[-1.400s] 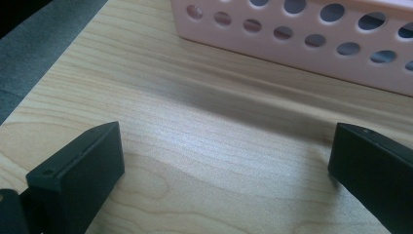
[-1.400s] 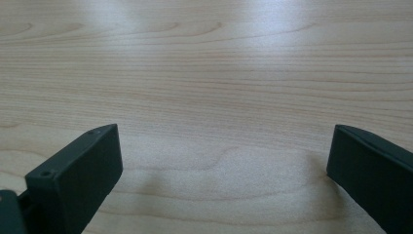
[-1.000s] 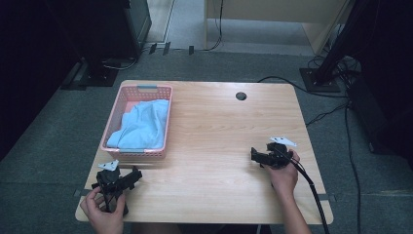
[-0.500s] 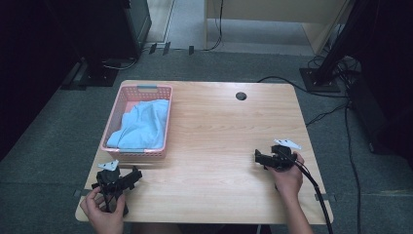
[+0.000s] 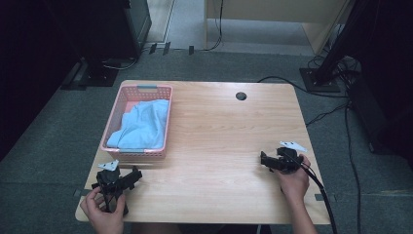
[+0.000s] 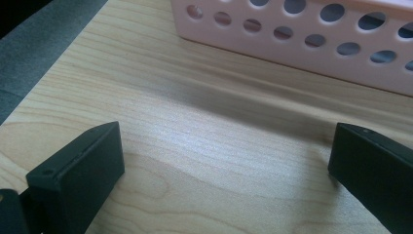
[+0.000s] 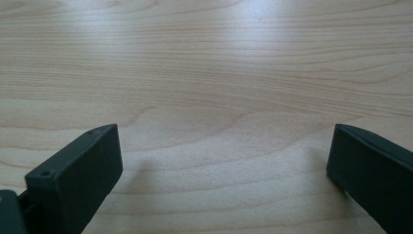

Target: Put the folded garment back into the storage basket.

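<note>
While my left gripper (image 5: 130, 176) rests at lower left with jaws spread, I see the pink basket (image 5: 113, 120) just above it, holding a blue cloth (image 5: 143, 124). My right gripper (image 5: 266, 160), lower right, is likewise spread over bare table (image 5: 219, 131).

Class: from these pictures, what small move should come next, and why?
Probably the left gripper should ease forward and up toward the basket. Its jaws stand open over bare table, the basket wall lies just ahead, and the blue cloth inside is the one loose thing to grasp.
</note>
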The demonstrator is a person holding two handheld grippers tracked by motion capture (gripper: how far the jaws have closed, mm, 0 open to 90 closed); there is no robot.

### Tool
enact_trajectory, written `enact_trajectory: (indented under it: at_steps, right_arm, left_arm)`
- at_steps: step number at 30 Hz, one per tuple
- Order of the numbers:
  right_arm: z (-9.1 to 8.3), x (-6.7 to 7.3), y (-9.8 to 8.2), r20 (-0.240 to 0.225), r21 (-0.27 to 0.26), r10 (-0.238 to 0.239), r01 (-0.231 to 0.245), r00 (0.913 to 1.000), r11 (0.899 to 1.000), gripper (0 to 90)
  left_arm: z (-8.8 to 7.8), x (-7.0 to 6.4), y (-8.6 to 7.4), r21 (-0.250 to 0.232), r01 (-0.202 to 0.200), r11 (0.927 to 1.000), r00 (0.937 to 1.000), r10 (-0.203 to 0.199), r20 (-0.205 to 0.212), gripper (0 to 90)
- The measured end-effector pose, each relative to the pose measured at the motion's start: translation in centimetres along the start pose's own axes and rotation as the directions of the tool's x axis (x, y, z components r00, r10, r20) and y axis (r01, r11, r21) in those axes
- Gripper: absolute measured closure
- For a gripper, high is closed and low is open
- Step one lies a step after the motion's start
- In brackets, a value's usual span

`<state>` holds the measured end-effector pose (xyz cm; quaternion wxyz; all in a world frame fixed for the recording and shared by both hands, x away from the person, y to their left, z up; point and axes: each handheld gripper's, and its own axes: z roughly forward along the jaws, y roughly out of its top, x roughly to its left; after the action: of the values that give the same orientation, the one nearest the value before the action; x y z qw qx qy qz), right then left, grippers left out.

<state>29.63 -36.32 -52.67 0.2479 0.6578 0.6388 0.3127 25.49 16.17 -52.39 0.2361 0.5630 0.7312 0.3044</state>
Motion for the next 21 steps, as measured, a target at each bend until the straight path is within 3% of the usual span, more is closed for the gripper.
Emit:
enact_trajectory:
  at_steps: [21]
  right_arm:
    - [-1.0, -1.9, -0.7, 0.027, -0.001, 0.021, -0.021, 0.9994, 1.0, 0.0]
  left_arm:
    - [0.0, 0.0, 0.0, 0.001, -0.001, 1.0, 1.0, 0.001, 0.0, 0.0]
